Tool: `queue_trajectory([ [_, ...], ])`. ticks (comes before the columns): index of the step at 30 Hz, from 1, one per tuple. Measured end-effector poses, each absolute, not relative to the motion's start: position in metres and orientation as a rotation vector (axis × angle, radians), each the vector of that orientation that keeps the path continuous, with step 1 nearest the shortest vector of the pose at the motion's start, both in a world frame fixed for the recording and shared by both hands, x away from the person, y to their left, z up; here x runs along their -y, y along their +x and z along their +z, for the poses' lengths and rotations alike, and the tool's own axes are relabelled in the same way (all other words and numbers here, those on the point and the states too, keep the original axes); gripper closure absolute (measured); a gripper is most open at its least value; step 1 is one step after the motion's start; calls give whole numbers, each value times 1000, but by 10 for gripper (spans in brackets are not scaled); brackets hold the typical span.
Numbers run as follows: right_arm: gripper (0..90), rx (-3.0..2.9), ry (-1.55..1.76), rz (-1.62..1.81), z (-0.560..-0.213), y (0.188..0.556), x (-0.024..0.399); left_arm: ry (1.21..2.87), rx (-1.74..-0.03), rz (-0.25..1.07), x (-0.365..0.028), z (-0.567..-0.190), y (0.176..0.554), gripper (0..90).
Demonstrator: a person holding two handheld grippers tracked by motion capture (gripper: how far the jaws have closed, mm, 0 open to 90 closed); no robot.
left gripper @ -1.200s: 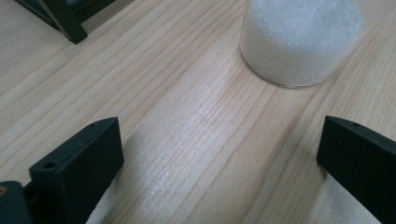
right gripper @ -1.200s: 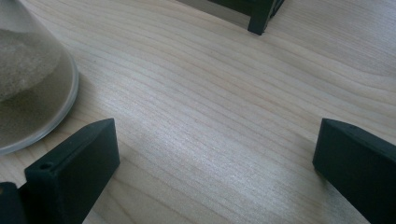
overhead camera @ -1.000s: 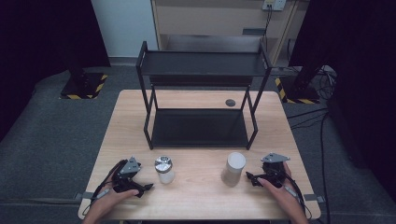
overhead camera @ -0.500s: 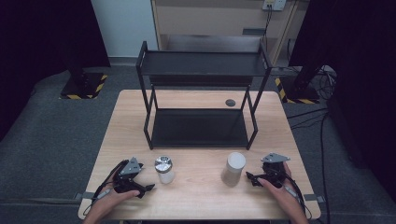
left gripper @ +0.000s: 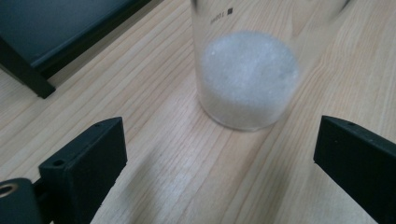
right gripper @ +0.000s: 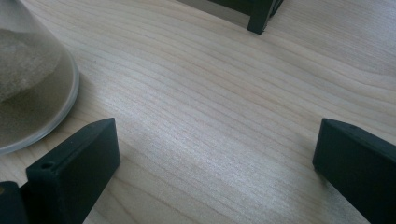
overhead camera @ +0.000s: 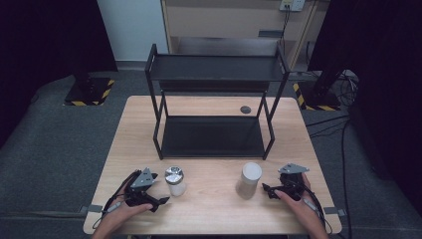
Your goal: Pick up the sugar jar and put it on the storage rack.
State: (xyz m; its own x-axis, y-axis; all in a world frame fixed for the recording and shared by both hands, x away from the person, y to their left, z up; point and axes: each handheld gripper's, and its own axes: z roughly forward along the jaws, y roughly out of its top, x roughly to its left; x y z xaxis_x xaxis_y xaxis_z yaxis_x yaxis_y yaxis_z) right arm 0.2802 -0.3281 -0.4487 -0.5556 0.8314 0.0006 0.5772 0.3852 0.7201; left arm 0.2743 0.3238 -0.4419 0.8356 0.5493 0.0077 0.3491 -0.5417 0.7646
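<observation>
While both hands rest on the near edge of the wooden table [overhead camera: 214, 209], reading left to right:

left gripper [overhead camera: 158, 201]: in the left hand at the near-left of the table, jaws spread wide, nothing between the pads; just narrowed slightly, still gaping.
glass jar [overhead camera: 175, 180]: upright just right of the left gripper, not touched; metal lid on top in the high view. Seen through the left gripper view as clear glass [left gripper: 247, 70] with white grainy fill at the bottom, standing ahead of the jaws, apart from both.
shelf rack [overhead camera: 214, 107]: black, two tiers, mid-table behind both containers, both tiers bare.
white-lidded container [overhead camera: 250, 179]: upright, right of centre, just left of the right gripper, not touched. Curved glass edge with sandy fill [right gripper: 32, 88] at far left of the right gripper view, outside the jaws.
right gripper [overhead camera: 266, 189]: in the right hand at the near-right, jaws spread wide over bare wood, holding nothing.
</observation>
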Motion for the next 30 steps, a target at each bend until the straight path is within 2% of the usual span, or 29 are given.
queue_trajectory([
  [30,12,-2282,1231,971,-449,279,327,2185,-618,337,-302,-442,278,16],
])
